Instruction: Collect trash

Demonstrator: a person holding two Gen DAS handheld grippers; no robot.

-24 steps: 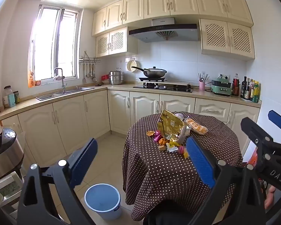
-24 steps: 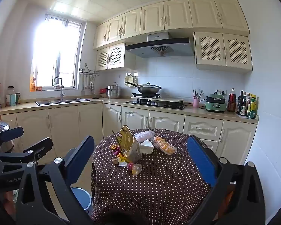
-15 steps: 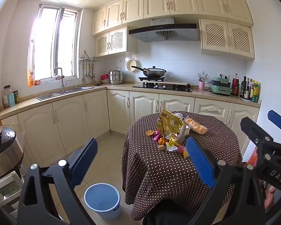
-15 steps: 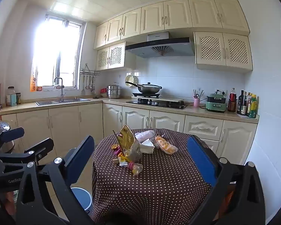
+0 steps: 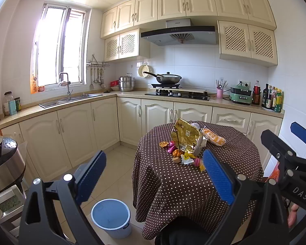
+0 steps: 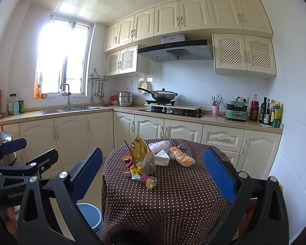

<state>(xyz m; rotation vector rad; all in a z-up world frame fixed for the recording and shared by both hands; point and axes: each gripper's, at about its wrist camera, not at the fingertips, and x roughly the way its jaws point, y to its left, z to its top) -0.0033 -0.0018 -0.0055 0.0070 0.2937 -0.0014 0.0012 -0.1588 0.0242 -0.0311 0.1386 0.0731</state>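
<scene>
A pile of trash lies on a round table with a brown polka-dot cloth [image 5: 193,187] [image 6: 173,196]: a gold foil bag [image 5: 186,135] [image 6: 141,153], an orange-filled plastic bag [image 5: 214,138] [image 6: 182,158], white paper [image 6: 162,158] and several small wrappers [image 5: 183,157] [image 6: 140,175]. A blue bin [image 5: 111,216] [image 6: 88,214] stands on the floor left of the table. My left gripper [image 5: 153,175] is open and empty, short of the table. My right gripper [image 6: 153,175] is open and empty, above the table's near side.
Cream cabinets and a counter run along the left and back walls, with a sink [image 5: 69,100], a hob with a wok [image 5: 168,79] and bottles [image 5: 272,100]. A steel cooker [image 5: 4,163] stands at the far left. Tiled floor [image 5: 116,167] lies between table and cabinets.
Both views shift only slightly; the table sits marginally nearer. Both grippers stay open and empty.
</scene>
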